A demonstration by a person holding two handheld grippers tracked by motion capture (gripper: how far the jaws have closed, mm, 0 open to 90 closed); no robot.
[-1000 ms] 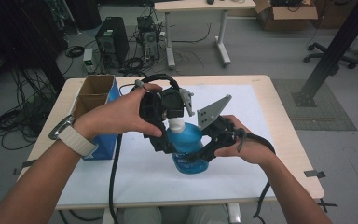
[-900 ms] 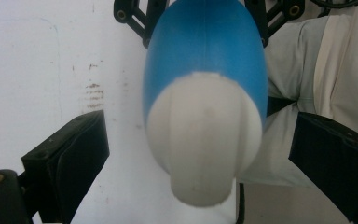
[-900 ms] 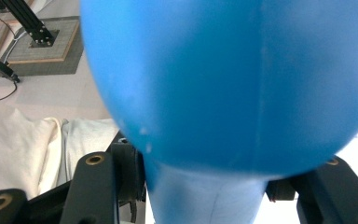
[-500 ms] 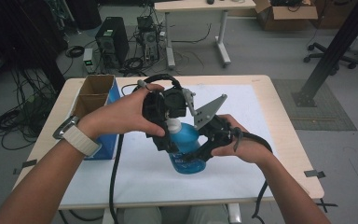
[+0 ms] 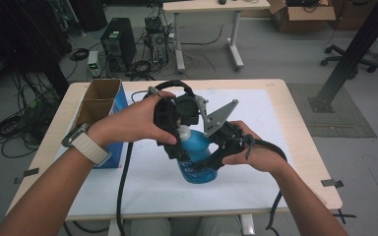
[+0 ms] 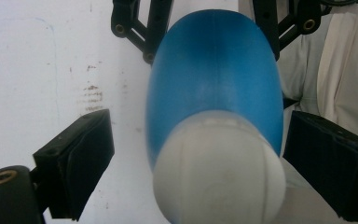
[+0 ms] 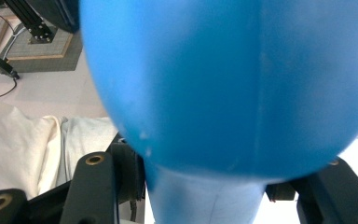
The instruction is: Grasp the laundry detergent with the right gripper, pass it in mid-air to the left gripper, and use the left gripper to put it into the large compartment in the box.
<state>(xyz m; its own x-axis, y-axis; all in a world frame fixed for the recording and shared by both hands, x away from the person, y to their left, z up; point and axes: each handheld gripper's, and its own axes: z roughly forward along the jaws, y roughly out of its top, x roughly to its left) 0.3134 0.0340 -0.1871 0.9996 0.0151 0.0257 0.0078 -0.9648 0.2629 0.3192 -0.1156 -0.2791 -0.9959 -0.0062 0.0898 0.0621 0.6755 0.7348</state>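
A blue bottle (image 5: pixel 198 146) with a white cap (image 5: pixel 183 132) is held tilted above the white mat (image 5: pixel 261 105), cap towards the left hand. My right gripper (image 5: pixel 204 164) is shut on the bottle's body (image 7: pixel 228 84), which bulges between its jaws in the right gripper view (image 7: pixel 209 191). My left gripper (image 5: pixel 179 137) stands open around the cap. In the left gripper view (image 6: pixel 200 158) one jaw stands on each side of the cap (image 6: pixel 219 172), with a gap on both sides. The bottle's body (image 6: pixel 214 70) runs away behind the cap.
An open cardboard box with a blue side (image 5: pixel 101 101) stands on the table's left part, close to the left forearm. The wooden table edge (image 5: pixel 305 128) runs along the right. Computers, cables and another table stand on the floor beyond.
The left gripper has come slightly lower around the white cap. The right gripper has shifted a little while it keeps hold of the bottle.
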